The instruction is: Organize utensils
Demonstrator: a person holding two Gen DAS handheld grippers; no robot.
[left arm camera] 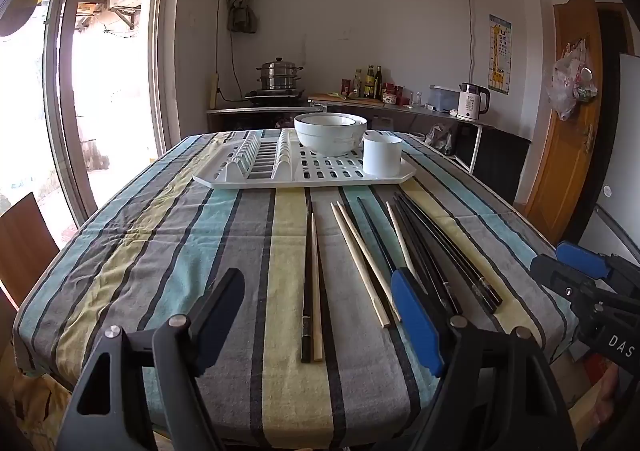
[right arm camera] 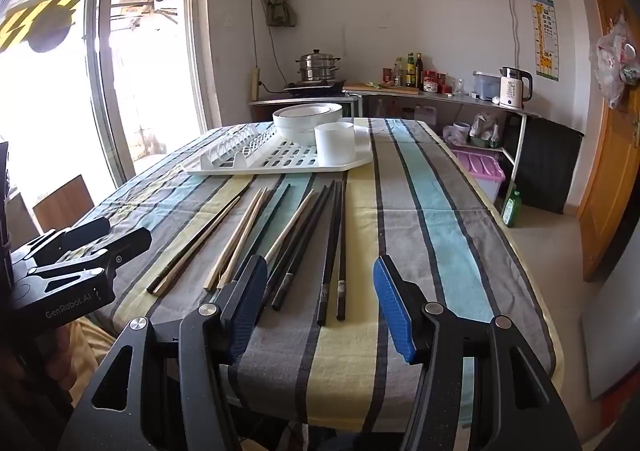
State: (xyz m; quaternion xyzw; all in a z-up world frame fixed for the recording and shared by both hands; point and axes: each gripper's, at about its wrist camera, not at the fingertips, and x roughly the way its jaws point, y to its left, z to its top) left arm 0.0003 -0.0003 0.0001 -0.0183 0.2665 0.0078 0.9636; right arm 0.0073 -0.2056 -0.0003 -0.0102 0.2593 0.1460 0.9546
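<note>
A: How far along is it?

B: Judging by the table [left arm camera: 160, 235], barely begun. The white rack [left arm camera: 304, 171] sits at the far edge with stacked bowls [left arm camera: 330, 137] and a white cup [left arm camera: 382, 156] at its right corner, seemingly empty.

A: The chopsticks [left arm camera: 360, 251]?

B: All loose mid-table. Left gripper [left arm camera: 320, 315] and right gripper [right arm camera: 320, 303] both gape near the near edge, holding nothing.

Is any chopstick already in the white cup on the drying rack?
No, the white cup is empty and all chopsticks lie on the striped tablecloth.
</note>
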